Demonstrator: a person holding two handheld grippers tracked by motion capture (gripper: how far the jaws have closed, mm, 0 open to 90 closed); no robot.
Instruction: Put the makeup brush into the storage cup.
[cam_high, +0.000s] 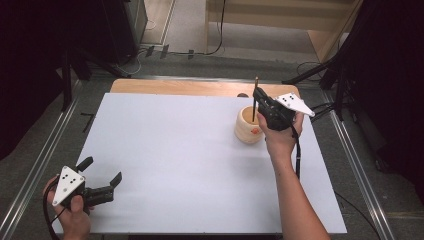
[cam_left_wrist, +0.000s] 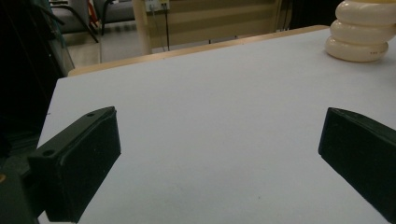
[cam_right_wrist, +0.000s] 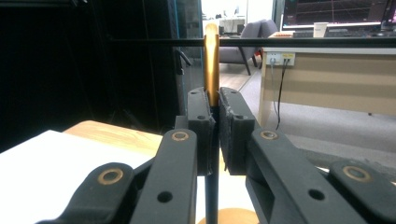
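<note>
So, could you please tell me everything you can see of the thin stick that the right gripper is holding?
The stick is slim and straight, with a gold, metallic-looking upper end and a dark shaft below. It stands about upright, pinched between the shut jaws of the right gripper, which grip it just below the gold part. In the high view its lower end dips into the mouth of the cream, ribbed holder at the table's far right; whether it touches the inside cannot be told.

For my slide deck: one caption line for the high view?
Right gripper holds a pen upright over a wooden cup; left gripper rests open.
</note>
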